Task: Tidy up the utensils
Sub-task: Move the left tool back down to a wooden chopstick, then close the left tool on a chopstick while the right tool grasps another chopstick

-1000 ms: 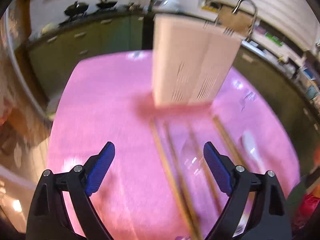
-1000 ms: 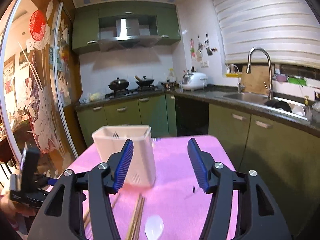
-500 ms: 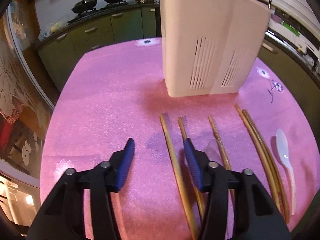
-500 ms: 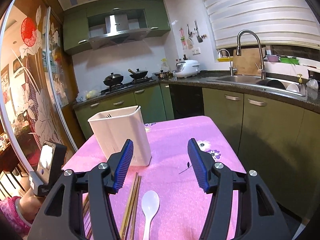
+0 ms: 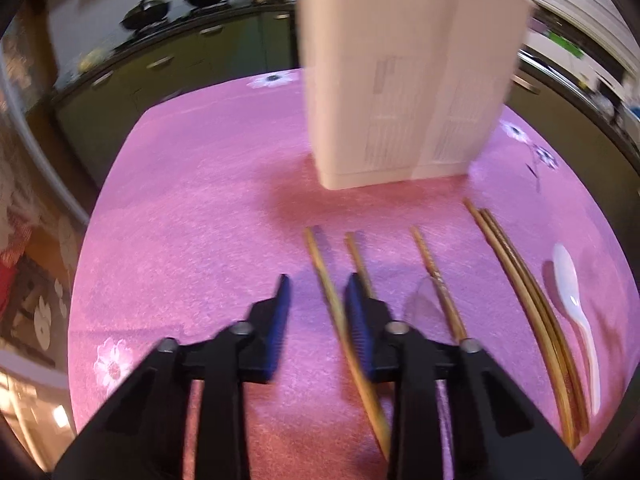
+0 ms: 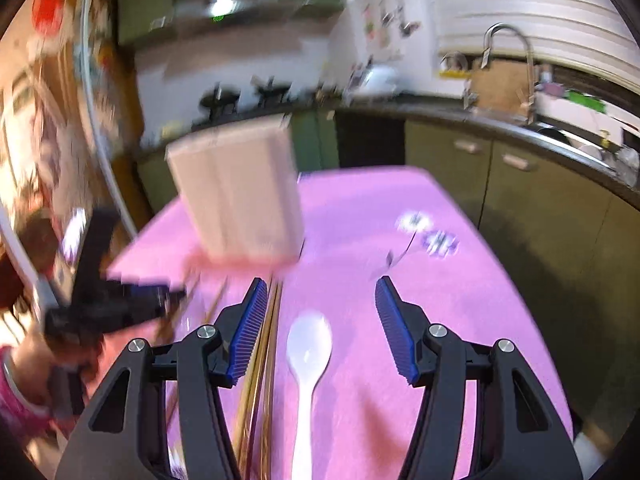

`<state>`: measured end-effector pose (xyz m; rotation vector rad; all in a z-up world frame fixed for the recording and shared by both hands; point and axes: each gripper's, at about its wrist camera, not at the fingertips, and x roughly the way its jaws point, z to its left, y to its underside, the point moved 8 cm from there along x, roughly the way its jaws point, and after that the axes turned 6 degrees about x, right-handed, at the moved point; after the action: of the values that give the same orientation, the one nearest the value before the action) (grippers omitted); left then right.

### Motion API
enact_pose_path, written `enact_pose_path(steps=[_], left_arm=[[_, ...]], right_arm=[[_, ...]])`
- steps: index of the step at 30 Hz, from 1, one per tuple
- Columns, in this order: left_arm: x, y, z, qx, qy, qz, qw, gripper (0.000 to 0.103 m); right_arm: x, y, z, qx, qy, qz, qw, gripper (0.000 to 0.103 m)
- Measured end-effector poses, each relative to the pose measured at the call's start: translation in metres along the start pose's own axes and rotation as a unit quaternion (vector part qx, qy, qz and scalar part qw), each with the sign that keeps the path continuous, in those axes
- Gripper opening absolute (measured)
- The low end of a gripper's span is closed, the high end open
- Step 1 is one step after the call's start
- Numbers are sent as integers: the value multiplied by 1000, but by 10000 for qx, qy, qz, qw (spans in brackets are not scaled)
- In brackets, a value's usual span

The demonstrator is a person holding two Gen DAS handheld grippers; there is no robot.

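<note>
A white slotted utensil holder (image 5: pixel 404 76) stands upright on the pink tablecloth (image 5: pixel 200 216); it also shows in the right wrist view (image 6: pixel 240 196). Several wooden chopsticks lie in front of it. My left gripper (image 5: pixel 316 300) is low over the leftmost chopstick (image 5: pixel 340 320), which runs between its narrowly open jaws. A pair of chopsticks (image 5: pixel 528 304) and a white spoon (image 5: pixel 576 312) lie to the right. My right gripper (image 6: pixel 320 316) is wide open above the white spoon (image 6: pixel 308 360), with the chopstick pair (image 6: pixel 260 364) by its left finger.
Green kitchen cabinets (image 6: pixel 520 200) and a sink with a tap (image 6: pixel 508 60) run along the right. A stove with pans (image 5: pixel 176 4) stands at the back. The table's right edge (image 6: pixel 516 292) is close to the cabinets.
My left gripper has narrowed and moved right and down over the leftmost chopstick. My right gripper has tipped down and forward over the spoon, still wide open.
</note>
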<state>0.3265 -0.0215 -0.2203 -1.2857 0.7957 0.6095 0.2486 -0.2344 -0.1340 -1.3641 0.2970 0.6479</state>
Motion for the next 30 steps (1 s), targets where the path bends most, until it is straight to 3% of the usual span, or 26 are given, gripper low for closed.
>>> enact_pose_path(steps=[4, 10, 13, 15, 19, 22, 25, 30], left_arm=[[-1, 2, -14, 384, -5, -64, 9992, 8], [-2, 3, -10, 322, 270, -68, 9991, 7], [-2, 4, -10, 327, 257, -101, 9991, 7], [-2, 4, -10, 344, 232, -128, 9991, 7], [-3, 5, -9, 403, 212, -167, 9988, 7], [-3, 4, -8, 387, 249, -145, 9988, 7], [-3, 4, -7, 379, 294, -136, 9988, 7], [-3, 4, -7, 438, 268, -131, 9986, 7]], right_arm=[[23, 22, 7, -246, -14, 704, 9972, 49], [38, 22, 30, -315, -597, 1040, 9923, 26], [52, 23, 44, -640, -341, 1124, 9910, 25], [56, 22, 36, -610, -67, 1082, 9922, 24], [58, 28, 8, -421, 57, 1331, 9902, 24], [56, 25, 2, -311, -116, 1352, 9903, 24], [59, 19, 19, -427, -365, 1320, 9897, 25], [91, 17, 38, -789, -249, 1495, 9853, 20]])
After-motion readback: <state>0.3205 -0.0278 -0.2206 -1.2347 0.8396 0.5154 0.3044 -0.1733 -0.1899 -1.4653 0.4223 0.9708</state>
